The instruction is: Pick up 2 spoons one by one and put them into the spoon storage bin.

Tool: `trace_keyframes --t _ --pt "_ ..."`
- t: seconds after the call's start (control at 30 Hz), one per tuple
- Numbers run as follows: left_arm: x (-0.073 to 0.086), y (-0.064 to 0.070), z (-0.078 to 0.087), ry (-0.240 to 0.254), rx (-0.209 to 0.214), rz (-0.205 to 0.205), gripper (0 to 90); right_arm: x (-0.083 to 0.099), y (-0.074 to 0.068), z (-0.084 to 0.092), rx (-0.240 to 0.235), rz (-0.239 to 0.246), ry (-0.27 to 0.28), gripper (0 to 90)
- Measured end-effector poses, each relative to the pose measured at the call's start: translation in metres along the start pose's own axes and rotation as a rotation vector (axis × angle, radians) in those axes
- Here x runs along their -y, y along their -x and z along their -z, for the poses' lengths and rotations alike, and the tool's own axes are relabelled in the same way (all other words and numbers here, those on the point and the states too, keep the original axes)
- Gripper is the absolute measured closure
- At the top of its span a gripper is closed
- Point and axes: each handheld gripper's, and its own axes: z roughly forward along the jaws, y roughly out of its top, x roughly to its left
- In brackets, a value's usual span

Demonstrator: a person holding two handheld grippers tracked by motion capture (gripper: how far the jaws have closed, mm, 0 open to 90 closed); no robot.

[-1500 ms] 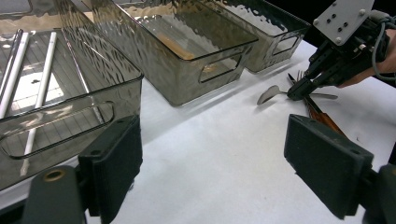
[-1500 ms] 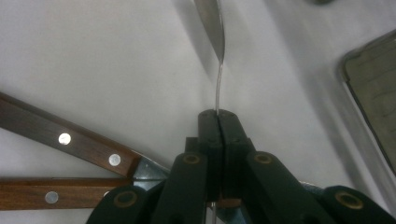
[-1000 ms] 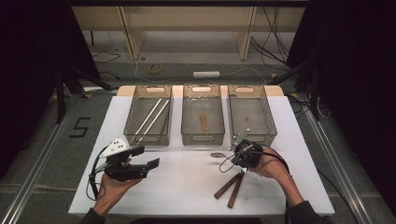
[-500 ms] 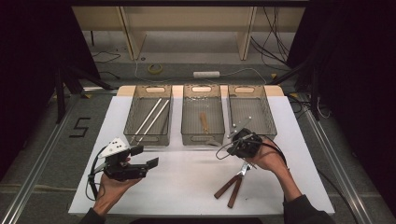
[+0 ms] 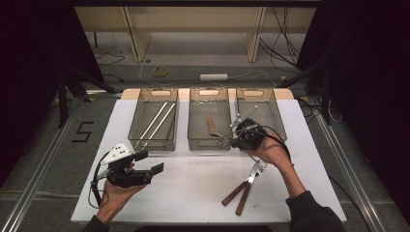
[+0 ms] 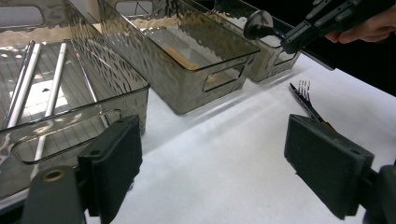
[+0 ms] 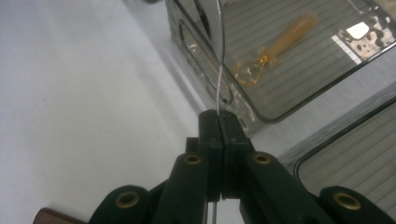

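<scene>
Right gripper (image 7: 218,122) clenched on a thin metal utensil (image 7: 219,56) beside the middle bin (image 5: 209,121); two forks (image 5: 244,186) remain on bench; left gripper (image 6: 224,154) released, idle.

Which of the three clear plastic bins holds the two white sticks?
The leftmost clear plastic bin: two white sticks lie in it; the middle one holds a wooden-handled utensil.

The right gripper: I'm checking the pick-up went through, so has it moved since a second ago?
Yes. The right gripper went from the table toward the middle bin.
</scene>
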Motion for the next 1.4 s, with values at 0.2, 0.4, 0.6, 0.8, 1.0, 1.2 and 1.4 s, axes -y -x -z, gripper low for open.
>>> trace_keyframes --t 0.2,0.4,0.6,0.8,1.0,1.2,1.4 --pt "0.0 0.0 0.001 0.007 0.002 -0.003 18.8 -0.011 0.004 -0.001 0.006 -0.007 0.024 90.0" --pt "0.0 0.0 0.002 0.011 0.002 -0.003 18.7 -0.023 0.012 -0.002 0.014 -0.026 0.035 90.0" --pt "0.0 -0.001 0.002 0.017 -0.002 -0.001 18.6 -0.035 0.02 -0.005 0.027 -0.036 0.048 90.0" --pt "0.0 -0.001 0.002 0.019 -0.003 -0.001 18.5 -0.047 0.025 -0.009 0.038 -0.059 0.055 90.0" --pt "0.0 -0.001 0.003 0.025 -0.006 -0.001 18.5 -0.06 0.03 -0.015 0.051 -0.076 0.049 90.0" --pt "0.0 -0.001 0.004 0.03 -0.007 -0.004 18.5 -0.07 0.038 -0.021 0.06 -0.085 0.053 90.0" --pt "0.0 0.0 0.004 0.033 -0.006 -0.005 18.5 -0.078 0.044 -0.03 0.066 -0.112 0.062 90.0"
